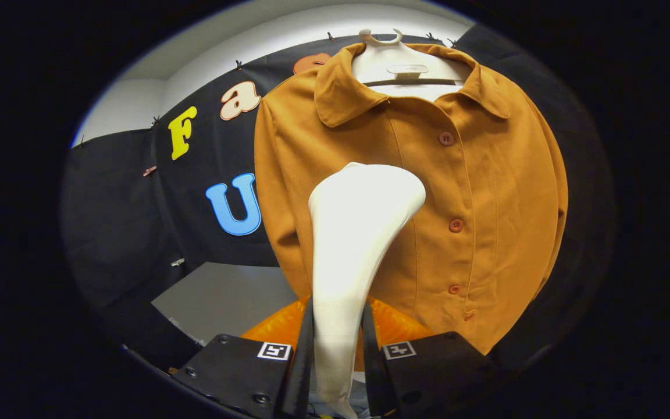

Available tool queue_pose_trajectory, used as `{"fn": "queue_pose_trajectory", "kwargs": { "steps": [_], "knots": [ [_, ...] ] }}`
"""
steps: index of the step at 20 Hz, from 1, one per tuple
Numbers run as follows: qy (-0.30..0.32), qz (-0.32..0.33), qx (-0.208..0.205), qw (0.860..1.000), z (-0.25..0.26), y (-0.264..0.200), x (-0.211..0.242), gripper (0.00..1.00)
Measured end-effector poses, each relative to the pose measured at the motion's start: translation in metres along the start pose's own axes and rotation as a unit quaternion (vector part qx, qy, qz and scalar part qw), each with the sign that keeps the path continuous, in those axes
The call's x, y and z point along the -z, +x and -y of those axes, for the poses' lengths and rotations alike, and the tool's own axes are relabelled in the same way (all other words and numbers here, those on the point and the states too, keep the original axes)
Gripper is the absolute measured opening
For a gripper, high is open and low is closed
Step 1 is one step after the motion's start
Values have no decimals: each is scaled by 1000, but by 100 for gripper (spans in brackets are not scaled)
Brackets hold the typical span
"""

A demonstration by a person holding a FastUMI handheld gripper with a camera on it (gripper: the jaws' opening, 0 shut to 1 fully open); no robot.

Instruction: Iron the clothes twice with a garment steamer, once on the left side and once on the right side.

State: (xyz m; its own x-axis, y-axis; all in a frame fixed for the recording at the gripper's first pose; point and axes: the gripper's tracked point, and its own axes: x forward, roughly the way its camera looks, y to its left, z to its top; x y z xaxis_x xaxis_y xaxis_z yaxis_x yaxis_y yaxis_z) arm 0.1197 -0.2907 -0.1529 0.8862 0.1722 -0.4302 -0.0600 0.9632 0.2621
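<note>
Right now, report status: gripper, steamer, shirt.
Gripper shut on steamer. Steamer head up against the orange shirt, left of the button line. Shirt on hanger. Nothing in the way.

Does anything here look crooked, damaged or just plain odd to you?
Nothing stands out. The shirt hangs buttoned on its hanger, with no stain or tear visible. The gripper has its jaws closed on the steamer, whose head sits in front of the shirt, beside the button line.
</note>
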Motion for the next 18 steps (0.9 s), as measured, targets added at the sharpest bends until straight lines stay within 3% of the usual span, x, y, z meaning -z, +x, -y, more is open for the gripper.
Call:
{"fn": "queue_pose_trajectory", "kwargs": {
  "steps": [9, 18],
  "knots": [
    [42, -58, -37, 997, 24, 24, 51, 42],
    [83, -130, -31, 987, 48, 33, 114, 42]
  ]
}}
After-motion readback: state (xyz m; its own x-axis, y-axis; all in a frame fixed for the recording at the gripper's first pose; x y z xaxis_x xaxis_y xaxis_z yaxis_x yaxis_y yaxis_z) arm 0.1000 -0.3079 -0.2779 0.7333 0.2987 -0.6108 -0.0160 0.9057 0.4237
